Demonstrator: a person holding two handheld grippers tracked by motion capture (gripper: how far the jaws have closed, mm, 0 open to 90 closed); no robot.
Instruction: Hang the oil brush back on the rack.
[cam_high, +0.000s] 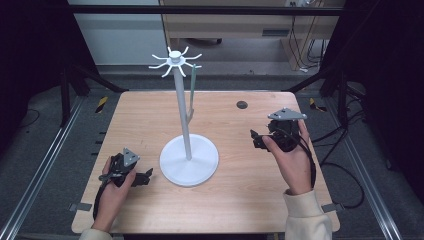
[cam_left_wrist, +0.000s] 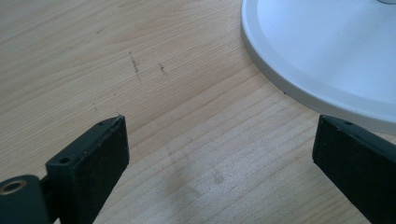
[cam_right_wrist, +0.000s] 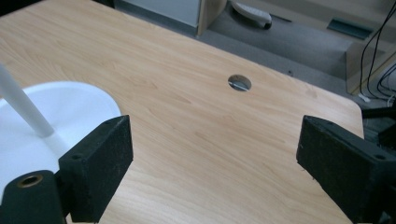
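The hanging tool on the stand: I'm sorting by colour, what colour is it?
Pale green tool, clearest in the high view.

Bright even light, dim surroundings, sharp focus

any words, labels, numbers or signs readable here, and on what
None can be read.
The white stand, the pale green utensil hanging from its hooks, the wooden table and both grippers carry no visible print.
The yellow-and-black striped strips on the floor are hazard markings, without text.
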